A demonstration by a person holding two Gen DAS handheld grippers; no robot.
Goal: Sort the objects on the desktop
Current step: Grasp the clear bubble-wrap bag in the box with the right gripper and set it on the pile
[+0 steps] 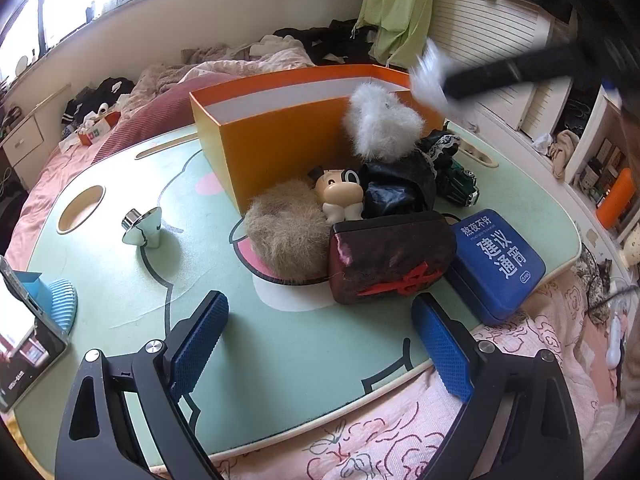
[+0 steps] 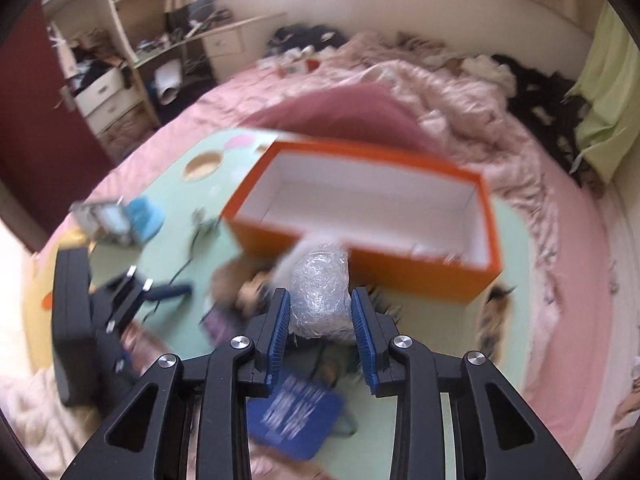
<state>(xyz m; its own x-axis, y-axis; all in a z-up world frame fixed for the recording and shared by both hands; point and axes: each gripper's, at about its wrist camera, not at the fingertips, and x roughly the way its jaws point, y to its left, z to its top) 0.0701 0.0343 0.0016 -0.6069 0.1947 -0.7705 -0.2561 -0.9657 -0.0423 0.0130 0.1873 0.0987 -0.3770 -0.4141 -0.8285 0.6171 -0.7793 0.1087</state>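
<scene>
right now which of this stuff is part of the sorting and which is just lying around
For the job: orange box, crinkled plastic bundle in the right gripper, tan fluffy ball, cartoon figurine, dark red pouch, blue tin.

Lying about: phone, blue stand, green garment.

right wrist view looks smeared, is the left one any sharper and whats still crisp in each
Left wrist view: sharp across the table, only the right gripper streaks. Right wrist view: motion-blurred orange box and table; its own fingers and the crinkly clear bundle stay crisp.

Orange box [image 1: 280,136] with white lining, blue tin [image 1: 498,264], mint-green table [image 1: 120,280], pink floral bedding [image 1: 540,360].
</scene>
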